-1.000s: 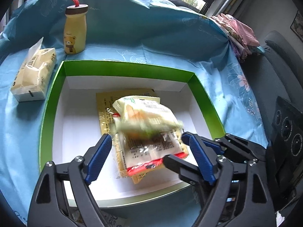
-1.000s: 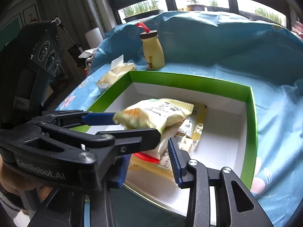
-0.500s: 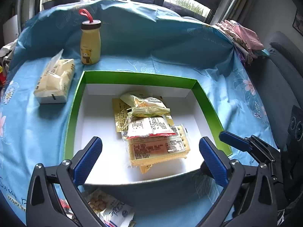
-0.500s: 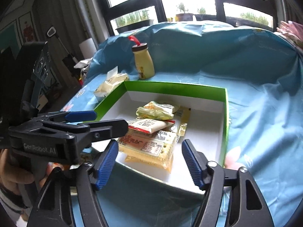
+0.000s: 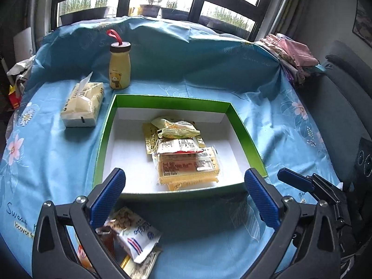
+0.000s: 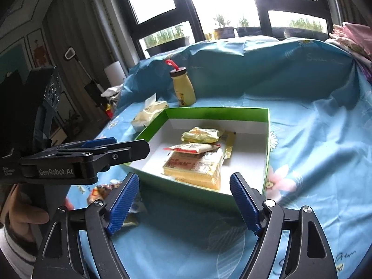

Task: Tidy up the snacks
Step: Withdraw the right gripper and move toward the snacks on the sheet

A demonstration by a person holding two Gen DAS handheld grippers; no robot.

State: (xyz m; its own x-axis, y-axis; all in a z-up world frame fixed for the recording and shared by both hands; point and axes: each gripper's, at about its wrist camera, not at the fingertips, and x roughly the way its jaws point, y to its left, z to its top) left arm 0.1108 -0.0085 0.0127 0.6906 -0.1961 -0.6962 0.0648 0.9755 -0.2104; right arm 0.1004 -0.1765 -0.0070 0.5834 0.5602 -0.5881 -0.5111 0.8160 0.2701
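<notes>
The left claw (image 5: 184, 195) stands wide open with nothing between its blue pads (image 5: 108, 195), hanging just outside the near wall of the green box (image 5: 105, 137). The right claw (image 6: 184, 201) is also open and empty, its jaws having just been spreading, and it too sits on the near side of the green box, off that box's near right corner in the left wrist view. Inside the box, on its white floor, lies a stack of snacks: a large cracker pack (image 5: 187, 169) nearest the near wall, a white and red packet (image 5: 179, 145) resting on its far end, a pale yellow-green bag (image 5: 176, 129) on top toward the far wall, and a flat yellow sachet (image 5: 150, 139) underneath, showing at the stack's left edge. Outside the box, just in front of its near wall and under the left claw, more loose snack packets (image 5: 133, 232) lie on the blue flowered cloth (image 5: 58, 162) that covers the surface. Beyond the box's far left corner stands a yellow bear bottle (image 5: 119, 69) with a red loop, and a tissue pack (image 5: 82, 104) lies just left of that corner. Folded pink fabric (image 5: 293, 55) is piled well off the box's far right corner. A person's hand (image 6: 21, 216) grips the left claw's handle.
</notes>
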